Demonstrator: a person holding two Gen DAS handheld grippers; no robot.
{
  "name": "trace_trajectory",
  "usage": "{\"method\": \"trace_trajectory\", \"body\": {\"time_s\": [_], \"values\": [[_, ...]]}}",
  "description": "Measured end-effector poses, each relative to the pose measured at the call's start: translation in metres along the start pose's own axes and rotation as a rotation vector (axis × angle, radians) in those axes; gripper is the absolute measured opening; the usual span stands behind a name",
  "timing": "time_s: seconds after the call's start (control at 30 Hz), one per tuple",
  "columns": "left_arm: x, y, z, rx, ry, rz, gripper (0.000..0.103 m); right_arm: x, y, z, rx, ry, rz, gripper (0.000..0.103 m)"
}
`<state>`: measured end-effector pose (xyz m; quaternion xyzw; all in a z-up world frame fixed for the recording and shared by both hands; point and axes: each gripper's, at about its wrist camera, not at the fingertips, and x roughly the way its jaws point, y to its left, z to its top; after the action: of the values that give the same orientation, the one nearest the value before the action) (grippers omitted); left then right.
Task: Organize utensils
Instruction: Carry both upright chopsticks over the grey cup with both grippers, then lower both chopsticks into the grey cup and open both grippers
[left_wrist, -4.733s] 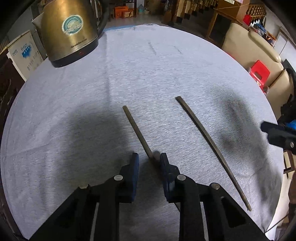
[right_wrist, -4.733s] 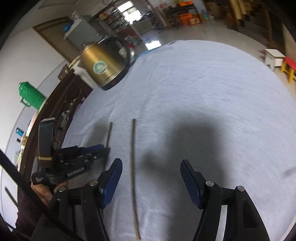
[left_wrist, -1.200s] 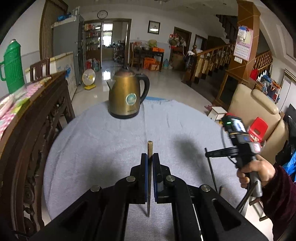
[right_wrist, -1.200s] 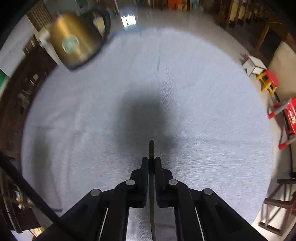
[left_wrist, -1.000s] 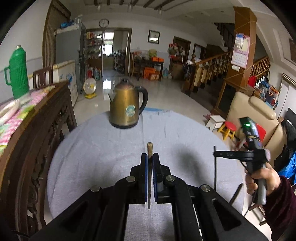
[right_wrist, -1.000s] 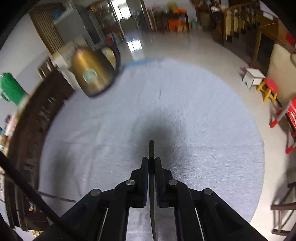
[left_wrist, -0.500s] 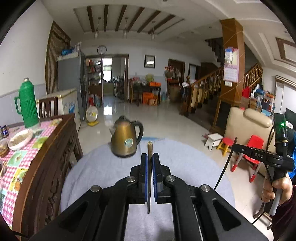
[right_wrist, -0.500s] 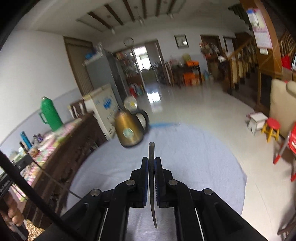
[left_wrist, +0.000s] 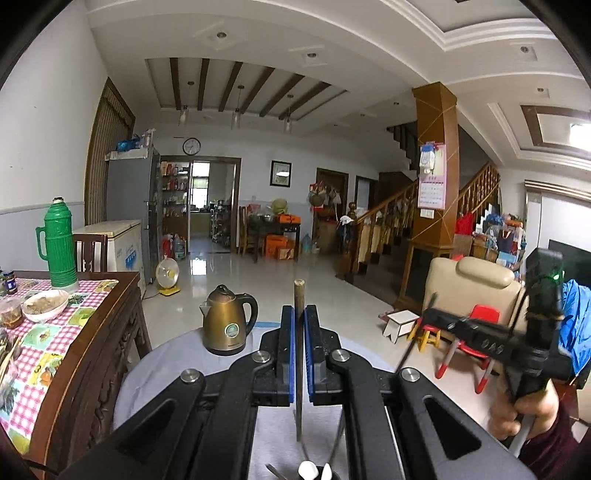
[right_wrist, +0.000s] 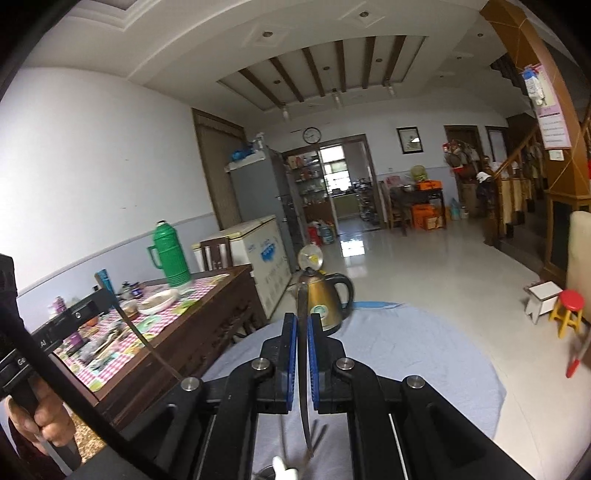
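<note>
My left gripper (left_wrist: 299, 308) is shut on a dark chopstick (left_wrist: 299, 291), which stands upright between the blue pads with its end above the fingertips. My right gripper (right_wrist: 303, 315) is shut on a second dark chopstick (right_wrist: 303, 373), also upright between its pads. Both grippers are raised above the round grey-clothed table (left_wrist: 166, 354). In the left wrist view the right gripper (left_wrist: 434, 315) shows at the right, held by a hand (left_wrist: 517, 417). The right wrist view has the left gripper (right_wrist: 98, 301) at the left with its chopstick (right_wrist: 147, 343) slanting down.
A brass kettle (left_wrist: 226, 328) stands at the table's far edge. Tops of several utensils, one white (left_wrist: 308, 472), poke up at the bottom edge below the fingers. A wooden sideboard (left_wrist: 85, 354) with a checked cloth, bowls and a green flask (left_wrist: 59, 251) lies left.
Both grippers have risen and tilted upward, so the views now take in the room instead of the tabletop. Each keeps its chopstick. Utensil tops have appeared at the bottom edge.
</note>
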<state>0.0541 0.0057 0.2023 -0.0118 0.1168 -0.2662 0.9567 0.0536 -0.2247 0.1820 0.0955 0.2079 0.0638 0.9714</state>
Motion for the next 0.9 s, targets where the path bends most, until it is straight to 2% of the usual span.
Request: {"method": "trace_trajectory", "body": {"time_s": [0.17,0.27,0.7,0.9], "values": [[-0.009,-0.007,-0.021,-0.024,0.011,0.002,0.005,0.015,0.014,-0.027,0.014,0.040,0.046,0.007],[-0.006,-0.009,-0.038,-0.048,0.045,0.009,0.005,0.025,0.019,-0.048,0.026,0.075,0.056,0.007],[0.041,0.005,-0.126,-0.187,0.214,0.082,0.005,0.055,0.000,-0.119,0.091,0.211,0.031,0.007],[0.049,0.008,-0.142,-0.216,0.218,0.091,0.005,0.057,-0.005,-0.143,0.086,0.235,-0.004,0.007]]}}
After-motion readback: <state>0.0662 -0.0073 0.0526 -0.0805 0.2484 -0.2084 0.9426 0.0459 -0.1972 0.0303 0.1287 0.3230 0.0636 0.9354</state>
